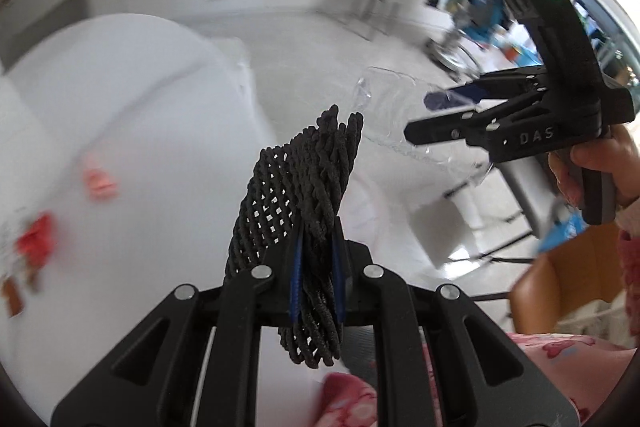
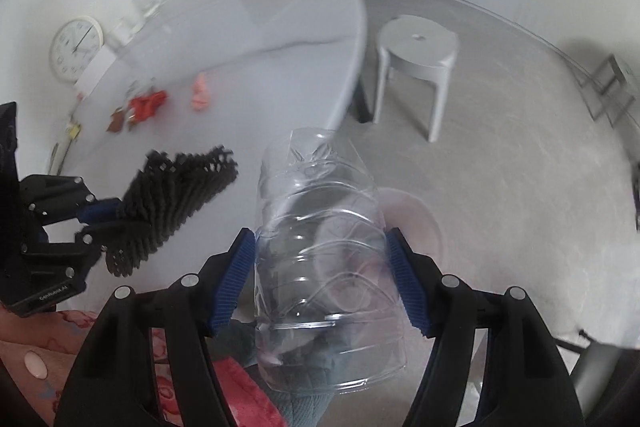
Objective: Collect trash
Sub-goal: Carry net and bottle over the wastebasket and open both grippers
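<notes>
Left gripper pinched tight on a bunched black mesh net. Right gripper half-spread, blue pads pressing both flanks of a clear, crushed plastic bottle. Both loads held off the near edge of the round white table; red wrappers and a pink scrap lie on its top. Judgement: keep squeeze steady, the thin bottle may buckle or slip. No bin clearly identifiable; a pale round shape beneath the bottle is too blurred.

- The tabletop lies mostly bare toward its far, rounded end.
- Red scraps and a pink piece clutter its near-left part.
- A white stool stands just right of the tabletop; bare floor spreads beyond the stool.
</notes>
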The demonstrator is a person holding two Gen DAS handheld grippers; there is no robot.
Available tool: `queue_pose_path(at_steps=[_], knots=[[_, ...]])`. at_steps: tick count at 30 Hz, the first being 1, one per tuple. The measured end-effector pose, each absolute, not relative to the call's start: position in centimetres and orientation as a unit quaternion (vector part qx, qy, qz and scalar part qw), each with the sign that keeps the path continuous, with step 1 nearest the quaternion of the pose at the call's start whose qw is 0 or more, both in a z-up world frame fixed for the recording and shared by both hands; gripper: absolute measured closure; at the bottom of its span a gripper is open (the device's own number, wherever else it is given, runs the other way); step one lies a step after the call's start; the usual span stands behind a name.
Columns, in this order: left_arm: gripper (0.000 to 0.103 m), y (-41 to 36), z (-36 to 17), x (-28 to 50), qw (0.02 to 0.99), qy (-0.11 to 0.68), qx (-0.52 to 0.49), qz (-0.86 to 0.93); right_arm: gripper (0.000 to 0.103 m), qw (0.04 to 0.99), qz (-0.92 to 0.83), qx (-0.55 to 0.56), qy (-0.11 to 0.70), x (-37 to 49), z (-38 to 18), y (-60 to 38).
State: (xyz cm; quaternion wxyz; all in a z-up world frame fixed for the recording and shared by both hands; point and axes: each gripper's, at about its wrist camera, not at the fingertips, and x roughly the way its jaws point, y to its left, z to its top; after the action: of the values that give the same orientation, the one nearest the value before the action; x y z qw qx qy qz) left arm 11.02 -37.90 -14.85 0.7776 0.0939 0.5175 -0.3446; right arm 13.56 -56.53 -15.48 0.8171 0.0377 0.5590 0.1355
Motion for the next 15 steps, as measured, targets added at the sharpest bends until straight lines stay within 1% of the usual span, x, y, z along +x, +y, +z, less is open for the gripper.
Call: queue_pose_path(at_steps=[4, 5, 6, 7, 8, 9, 10, 12, 14, 15], knots=[[0.091, -44.5, -18.0, 11.9, 0.743, 0.55, 0.115, -0.362, 0.035, 0.822, 0.122, 0.063, 0.552, 13.0, -16.4, -62.3], [0.087, -46.1, -19.1, 12.2, 0.735, 0.562, 0.127, -0.358, 0.035, 0.822, 0.122, 0.067, 0.552, 13.0, -16.7, -63.7], [0.076, -47.0, -19.8, 12.4, 0.73, 0.57, 0.133, -0.353, 0.035, 0.821, 0.125, 0.071, 0.552, 13.1, -17.0, -64.5], [0.07, -47.7, -20.6, 12.4, 0.725, 0.579, 0.135, -0.347, 0.035, 0.821, 0.127, 0.076, 0.552, 13.3, -17.1, -65.1], [0.059, -48.2, -21.2, 12.6, 0.723, 0.586, 0.136, -0.339, 0.035, 0.819, 0.132, 0.082, 0.553, 13.5, -17.4, -65.8], [0.054, -48.8, -21.7, 12.7, 0.723, 0.592, 0.139, -0.327, 0.035, 0.816, 0.14, 0.086, 0.554, 13.7, -17.7, -66.3], [0.051, -48.9, -22.0, 12.9, 0.724, 0.595, 0.139, -0.322, 0.035, 0.814, 0.147, 0.089, 0.554, 13.9, -17.9, -66.6], [0.033, -49.4, -22.2, 13.3, 0.725, 0.603, 0.137, -0.304, 0.035, 0.81, 0.16, 0.092, 0.557, 14.5, -18.6, -66.3], [0.022, -49.7, -21.9, 13.4, 0.734, 0.601, 0.134, -0.287, 0.035, 0.805, 0.172, 0.09, 0.56, 14.7, -19.0, -66.8], [0.018, -49.7, -21.4, 13.6, 0.741, 0.598, 0.128, -0.278, 0.035, 0.802, 0.179, 0.09, 0.562, 15.0, -19.3, -66.8]])
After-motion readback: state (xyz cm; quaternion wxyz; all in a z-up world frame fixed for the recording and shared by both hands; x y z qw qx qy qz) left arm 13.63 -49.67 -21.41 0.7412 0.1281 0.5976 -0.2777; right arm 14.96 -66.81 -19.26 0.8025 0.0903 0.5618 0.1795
